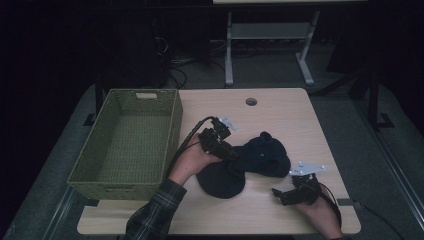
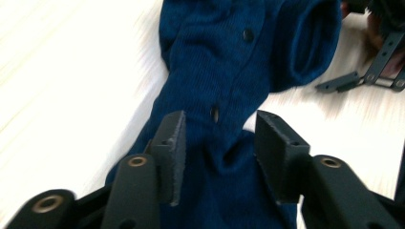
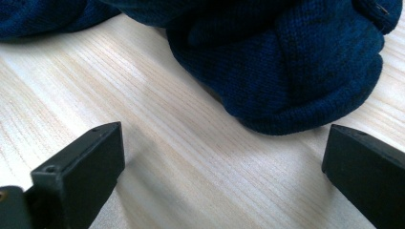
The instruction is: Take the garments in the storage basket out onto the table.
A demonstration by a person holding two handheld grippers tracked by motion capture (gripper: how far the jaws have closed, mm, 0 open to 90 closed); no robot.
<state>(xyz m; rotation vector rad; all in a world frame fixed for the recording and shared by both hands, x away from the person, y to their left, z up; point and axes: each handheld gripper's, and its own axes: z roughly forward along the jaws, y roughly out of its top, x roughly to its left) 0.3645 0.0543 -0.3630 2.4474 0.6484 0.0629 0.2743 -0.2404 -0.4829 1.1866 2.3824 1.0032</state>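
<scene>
The left gripper (image 2: 217, 143) stood with its fingers (image 2: 173, 148) parted to a moderate gap, one on each side of a bunched ridge of the dark blue knitted garment (image 2: 229, 62), neither pad visibly pressing the cloth. The right gripper (image 3: 224, 167) had its fingers (image 3: 90, 162) spread wide over bare wood, with nothing between them; a rolled edge of the garment lay just beyond their tips.

In the high view the garment (image 1: 250, 162) lay crumpled on the bench (image 1: 280, 115), near the middle, between the two grippers, the left gripper (image 1: 227, 152) at its left part and the right gripper (image 1: 282, 196) just off its near right edge. The green woven basket (image 1: 172, 125) stood empty at the left end of the bench, close beside the left hand (image 1: 192, 162).

Judged from this, the risk lay in the grip. The knit was soft and folded on itself, so closing on the ridge could catch only an upper layer, and the rest might slide free or trail across the bench when lifted. Small buttons (image 2: 247, 34) ran along the fabric near the left fingers; a pad landing on one could seat badly and slip. The right fingers, closed where they stood, would probably meet only wood.
</scene>
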